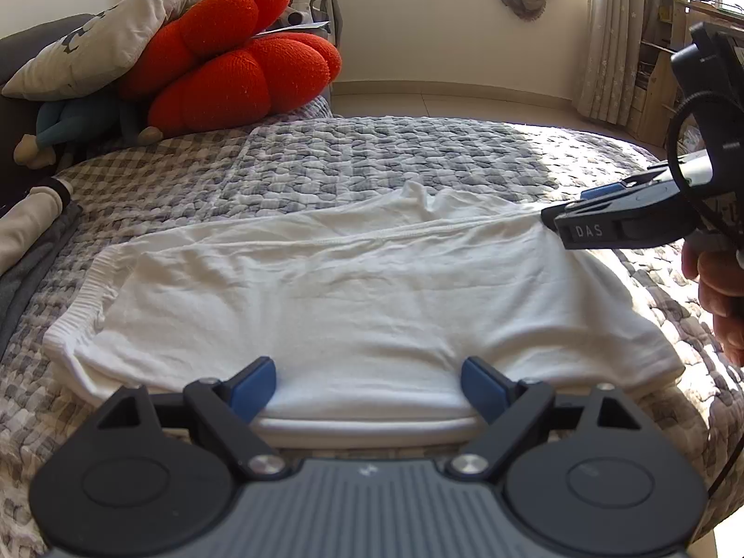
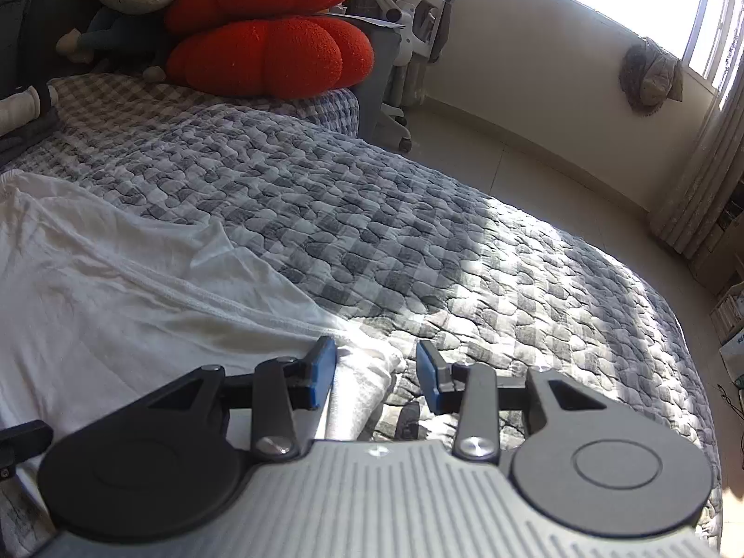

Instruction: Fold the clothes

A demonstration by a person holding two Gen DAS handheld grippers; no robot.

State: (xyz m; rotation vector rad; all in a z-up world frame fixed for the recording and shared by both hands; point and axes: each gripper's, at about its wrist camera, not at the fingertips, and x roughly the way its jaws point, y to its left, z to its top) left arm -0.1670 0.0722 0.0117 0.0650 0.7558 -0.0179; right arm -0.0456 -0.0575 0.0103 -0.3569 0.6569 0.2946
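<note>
White shirt [image 1: 353,293] lies flat on quilt [image 1: 372,158], far side bare.

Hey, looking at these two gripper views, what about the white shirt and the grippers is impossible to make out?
- Left wrist view: the white shirt's near edge is hidden behind the left gripper.
- Left wrist view: the right gripper shows side-on; its opening is unreadable.
- Right wrist view: the shirt runs off the left edge.
- Right wrist view: the right gripper body covers the cloth beneath it.

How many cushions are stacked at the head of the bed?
2. A red cushion sits at the far left of the bed, and a beige cushion leans on top of it. More could be hidden behind them.
</note>
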